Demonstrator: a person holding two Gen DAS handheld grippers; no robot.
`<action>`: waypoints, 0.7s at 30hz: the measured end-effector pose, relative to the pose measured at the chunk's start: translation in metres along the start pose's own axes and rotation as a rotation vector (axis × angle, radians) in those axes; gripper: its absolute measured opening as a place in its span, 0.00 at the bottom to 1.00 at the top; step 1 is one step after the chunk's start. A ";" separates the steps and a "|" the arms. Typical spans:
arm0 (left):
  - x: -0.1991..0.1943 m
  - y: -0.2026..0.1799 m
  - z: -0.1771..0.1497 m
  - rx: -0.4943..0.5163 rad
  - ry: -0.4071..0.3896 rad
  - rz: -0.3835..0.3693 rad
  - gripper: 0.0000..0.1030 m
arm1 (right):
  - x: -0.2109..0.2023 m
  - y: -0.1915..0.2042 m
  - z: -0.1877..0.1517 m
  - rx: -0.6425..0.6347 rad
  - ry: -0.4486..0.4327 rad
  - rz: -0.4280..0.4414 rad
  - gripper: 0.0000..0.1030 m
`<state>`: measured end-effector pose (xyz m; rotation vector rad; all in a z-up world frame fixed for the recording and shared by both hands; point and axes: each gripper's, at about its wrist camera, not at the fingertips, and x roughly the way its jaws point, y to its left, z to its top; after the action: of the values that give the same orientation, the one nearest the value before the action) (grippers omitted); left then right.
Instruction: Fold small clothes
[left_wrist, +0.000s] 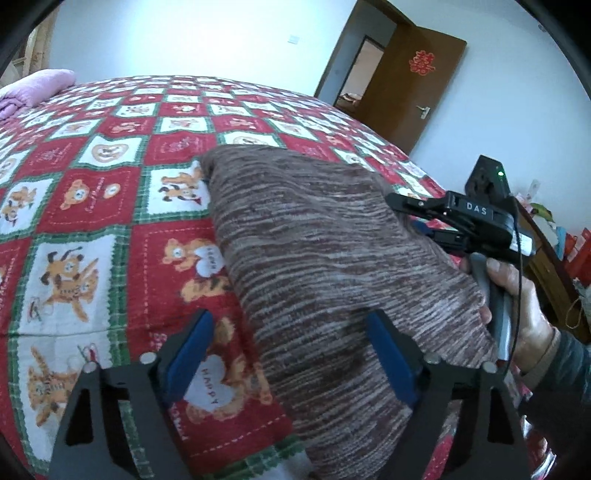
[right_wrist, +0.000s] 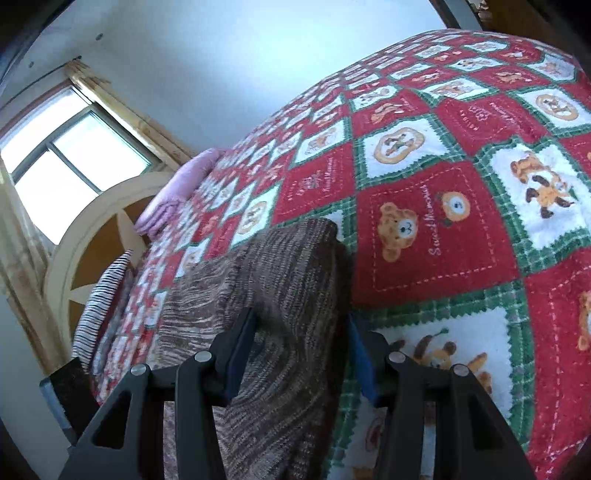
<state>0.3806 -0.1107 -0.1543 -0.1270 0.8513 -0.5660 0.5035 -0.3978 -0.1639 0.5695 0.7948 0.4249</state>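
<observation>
A brown striped knitted garment (left_wrist: 314, 258) lies on a bed covered by a red, white and green bear-patterned quilt (left_wrist: 92, 177). The left gripper (left_wrist: 291, 354) hovers at the garment's near edge, its blue-padded fingers (left_wrist: 192, 354) spread apart, one over the quilt, the other over the knit. The right gripper (right_wrist: 295, 354), held by a person's hand (left_wrist: 517, 295), has its fingers (right_wrist: 240, 354) clamped on a raised fold of the garment. A folded pink blanket (left_wrist: 33, 88) sits at the far end. A brown door (left_wrist: 413, 92) stands open.
</observation>
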 end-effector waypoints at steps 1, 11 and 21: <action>0.000 -0.001 0.000 0.004 0.000 -0.007 0.79 | 0.001 -0.001 0.000 0.004 0.005 0.013 0.49; 0.004 -0.003 0.001 0.009 0.020 -0.054 0.71 | 0.013 0.004 0.000 -0.012 0.038 0.059 0.44; 0.007 -0.009 0.000 0.041 0.043 -0.022 0.69 | 0.013 -0.004 -0.004 0.018 0.047 0.076 0.28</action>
<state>0.3810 -0.1224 -0.1560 -0.0871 0.8802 -0.6084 0.5097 -0.3920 -0.1755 0.6100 0.8243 0.5023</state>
